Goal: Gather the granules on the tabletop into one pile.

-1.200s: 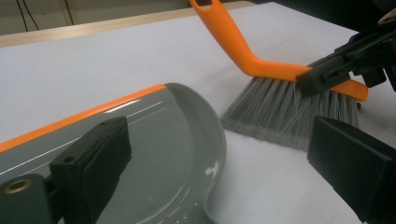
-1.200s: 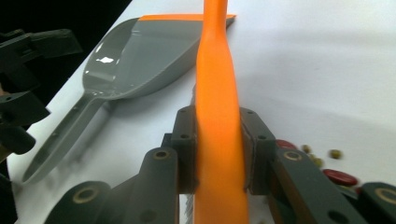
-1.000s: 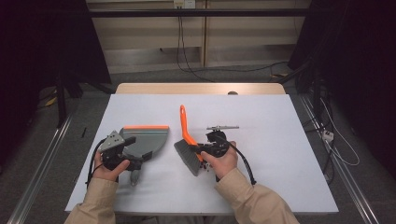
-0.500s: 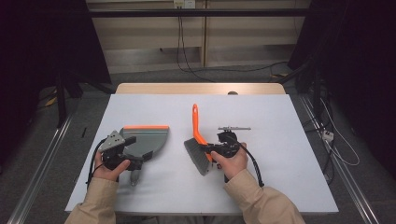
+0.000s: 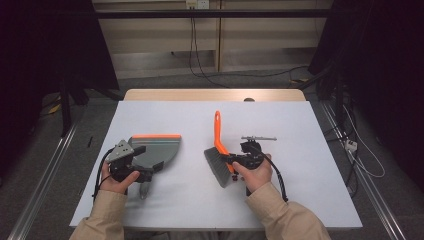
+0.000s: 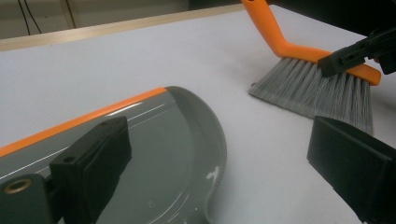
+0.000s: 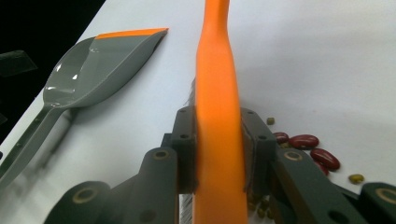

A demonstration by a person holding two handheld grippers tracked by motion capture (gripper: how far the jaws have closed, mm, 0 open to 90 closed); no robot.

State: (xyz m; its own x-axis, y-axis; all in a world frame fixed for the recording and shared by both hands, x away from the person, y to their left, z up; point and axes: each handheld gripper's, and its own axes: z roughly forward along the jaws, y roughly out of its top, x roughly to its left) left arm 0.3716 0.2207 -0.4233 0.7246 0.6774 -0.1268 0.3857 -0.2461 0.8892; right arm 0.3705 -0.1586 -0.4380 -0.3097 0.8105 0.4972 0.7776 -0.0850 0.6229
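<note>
An orange-handled brush [image 5: 217, 131] with grey bristles [image 5: 218, 167] stands on the white table, handle pointing away from me. My right gripper [image 5: 235, 159] is shut on its handle [image 7: 218, 140] just above the bristles. Several red and green beans [image 7: 303, 140] lie just right of the brush head. To the left lies a grey dustpan [image 5: 157, 149] with an orange lip, its handle toward me. My left gripper [image 5: 145, 162] rests beside it, jaws wide apart; one jaw hangs over the pan [image 6: 177, 140], the other over bare table, nothing gripped. The brush bristles [image 6: 303, 91] show beyond it.
The white table [image 5: 310, 200] has a wooden strip [image 5: 215, 95] along its far edge. Bare tabletop stretches between dustpan and brush and to the right of the brush. Cables lie on the floor behind and at the right [image 5: 350, 145].
My right gripper has carried the brush to the right, away from the dustpan, and the handle now stands straighter. The left gripper and dustpan have stayed put.
</note>
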